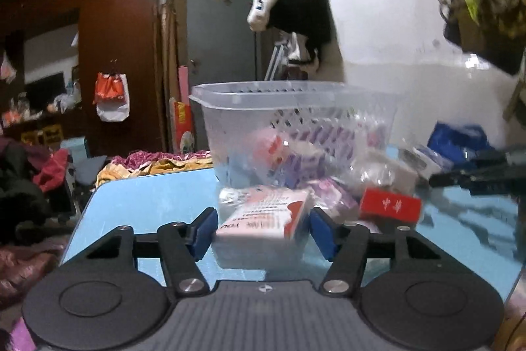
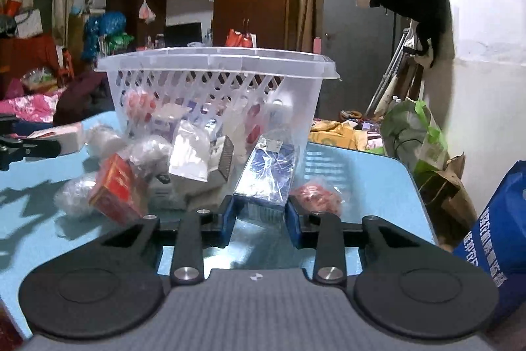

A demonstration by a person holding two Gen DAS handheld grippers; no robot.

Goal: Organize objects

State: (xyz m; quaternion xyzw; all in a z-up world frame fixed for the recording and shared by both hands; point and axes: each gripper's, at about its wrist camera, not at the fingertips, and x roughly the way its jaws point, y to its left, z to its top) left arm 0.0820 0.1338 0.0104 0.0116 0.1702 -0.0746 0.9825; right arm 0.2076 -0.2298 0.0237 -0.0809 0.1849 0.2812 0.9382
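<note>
Tabletop boxes (image 1: 263,219) (image 2: 264,183) between tool pads

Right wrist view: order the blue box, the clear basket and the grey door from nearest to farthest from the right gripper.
1. The blue box: between the fingers of the right gripper, on the blue table.
2. The clear basket: just behind the box, centre-left on the table.
3. The grey door: across the room, upper right, beyond the table's far edge.

Left gripper (image 1: 263,231) jaws half closed, right gripper (image 2: 259,219) narrower, both seemingly gripping, tilted slightly downward
</note>
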